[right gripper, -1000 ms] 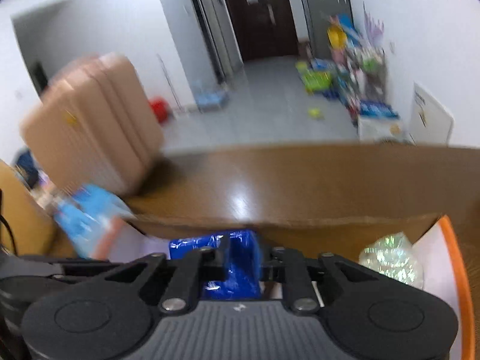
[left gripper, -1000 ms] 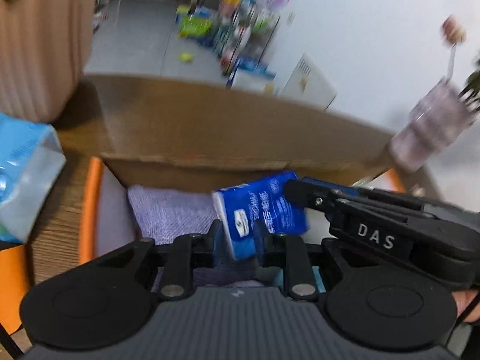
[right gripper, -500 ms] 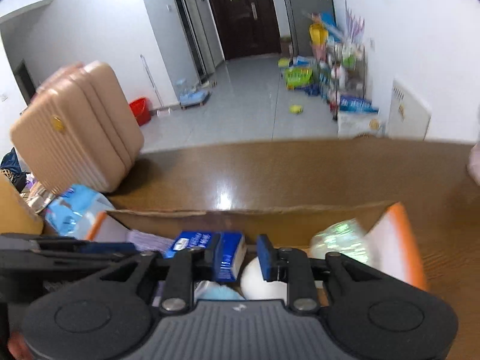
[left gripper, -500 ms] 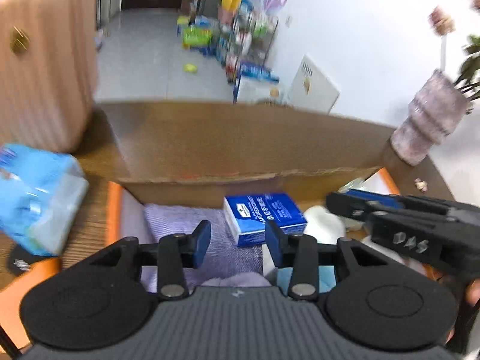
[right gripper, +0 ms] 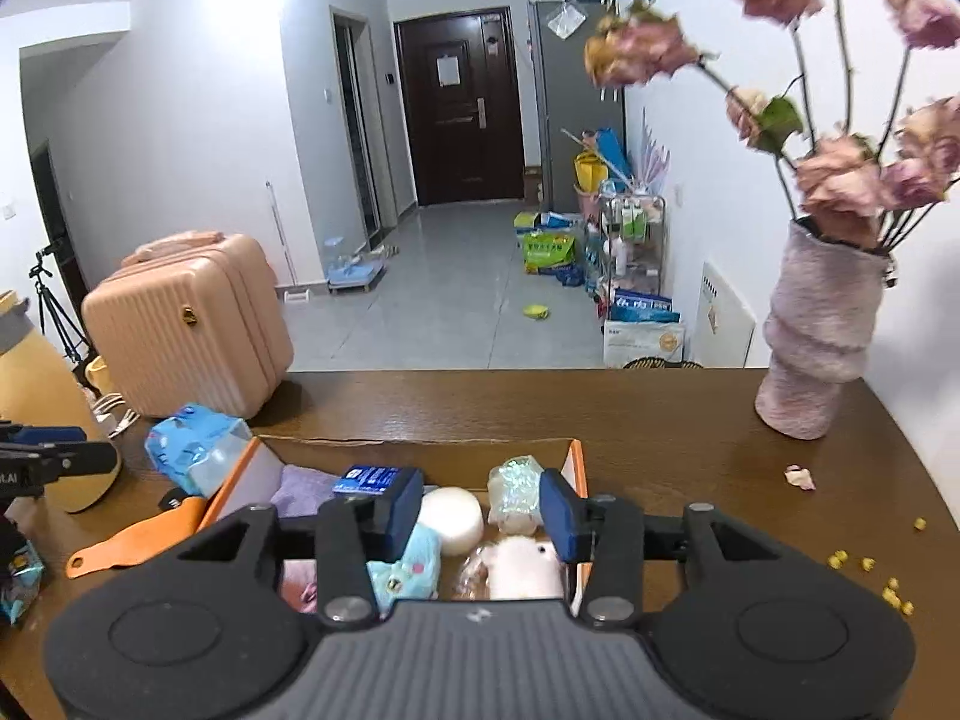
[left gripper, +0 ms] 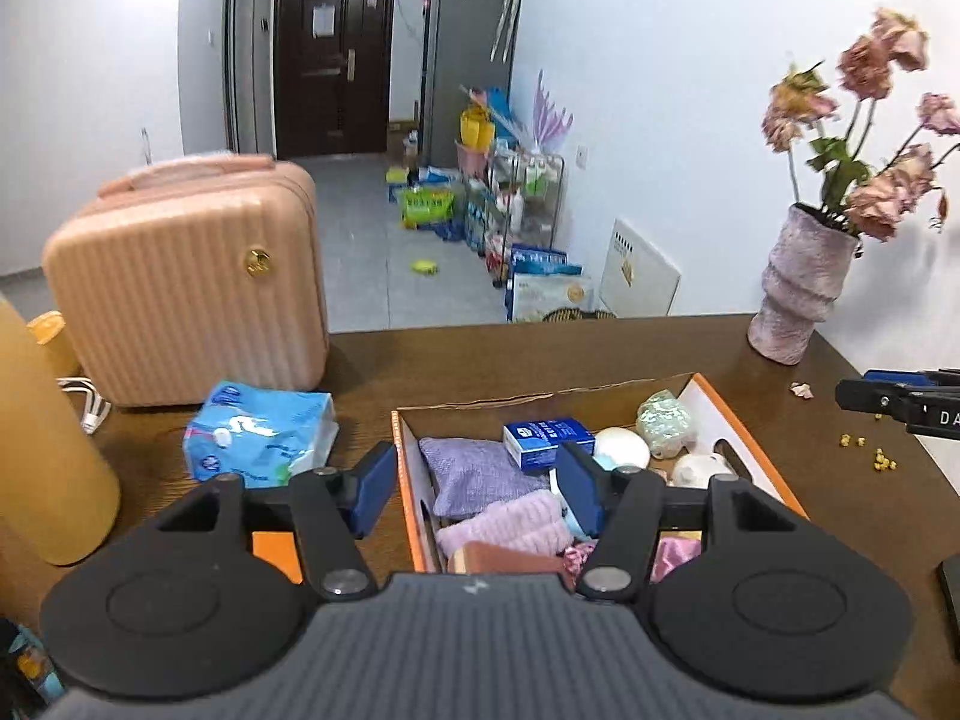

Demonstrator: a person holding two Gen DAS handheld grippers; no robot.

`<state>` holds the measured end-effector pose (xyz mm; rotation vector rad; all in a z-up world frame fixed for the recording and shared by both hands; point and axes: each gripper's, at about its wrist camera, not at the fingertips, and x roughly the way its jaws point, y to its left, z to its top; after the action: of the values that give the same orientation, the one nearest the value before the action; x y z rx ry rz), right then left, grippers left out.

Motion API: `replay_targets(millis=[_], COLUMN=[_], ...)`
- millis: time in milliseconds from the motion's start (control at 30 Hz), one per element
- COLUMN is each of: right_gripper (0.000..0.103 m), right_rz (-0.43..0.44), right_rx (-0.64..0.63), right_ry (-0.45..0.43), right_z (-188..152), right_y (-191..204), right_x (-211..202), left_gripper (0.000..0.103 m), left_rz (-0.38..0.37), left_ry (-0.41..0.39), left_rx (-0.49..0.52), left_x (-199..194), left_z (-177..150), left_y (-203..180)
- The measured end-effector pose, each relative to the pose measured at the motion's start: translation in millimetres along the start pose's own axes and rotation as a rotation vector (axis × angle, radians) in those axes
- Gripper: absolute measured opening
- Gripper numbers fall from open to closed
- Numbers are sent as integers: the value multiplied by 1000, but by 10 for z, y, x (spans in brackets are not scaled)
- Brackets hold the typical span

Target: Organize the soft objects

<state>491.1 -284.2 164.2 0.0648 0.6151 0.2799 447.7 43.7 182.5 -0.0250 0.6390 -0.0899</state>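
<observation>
An orange-rimmed cardboard box (left gripper: 744,420) on the wooden table holds soft things: a blue tissue pack (left gripper: 549,437), a purple cloth (left gripper: 474,474), a pink towel (left gripper: 510,528), a white round pad (left gripper: 621,447) and a shiny bag (left gripper: 663,420). My left gripper (left gripper: 477,489) is open and empty, raised above the box's near left side. My right gripper (right gripper: 480,507) is open and empty above the box (right gripper: 576,468), over a white plush (right gripper: 522,564) and a light blue plush (right gripper: 408,570). The blue tissue pack (right gripper: 375,477) lies in the box.
A light blue tissue bag (left gripper: 261,435) lies left of the box. A pink suitcase (left gripper: 186,282) stands at the back left, a yellow bottle (left gripper: 42,456) at the left edge, a vase of dried flowers (left gripper: 798,294) at the back right. An orange lid (right gripper: 138,534) lies left of the box.
Both grippers opened, let go of the blue tissue pack into the box, and pulled up and back. The whole box and table now show.
</observation>
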Motion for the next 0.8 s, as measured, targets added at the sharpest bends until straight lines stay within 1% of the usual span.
replay_targets(millis=[100,200,267,333,400,467,533,567,667,800], right_gripper=[49,49,52,54,54,57,57,57,57,63], right_rz=[9,13,9,24,34,55,80,87,92,89], right_rx=[-13,-50,-72,-91,-101,-86,-61,-59,-81,-93], right_ry=[-40,-102,-140,-172,-199,-226,-238,-235,-246,-285], right_z=[-137,-416,-670,-933,-1244,-1557,-1866,-2013,-2483,-3057], right_y=[54,153,219,286,350,409,458,495,656,890], right_x=[-297,-606,-800,-982,-1159,-1311,-1405,-1448,-1629,-1901], left_gripper=[65,69,74,75,78,80,81,82,85,86], left_rz=[22,68,94,104,118,139,143,133,110,129], left_ry=[-48,-124,-170,-203,-242,-279,-300,-307,-312,-312], left_rx=[4,38,51,49,53,69,82,85,76,74], left_x=[-264,-564,-775,-947,-1106,-1236,-1357,-1419,-1575,-1761], left_z=[-175,-534,-849,-1164,-1546,-1936,-2288,-2468,-2901,-3413], left_y=[-41,-105,-154,-199,-258,-362,-461,-513,-609,-674])
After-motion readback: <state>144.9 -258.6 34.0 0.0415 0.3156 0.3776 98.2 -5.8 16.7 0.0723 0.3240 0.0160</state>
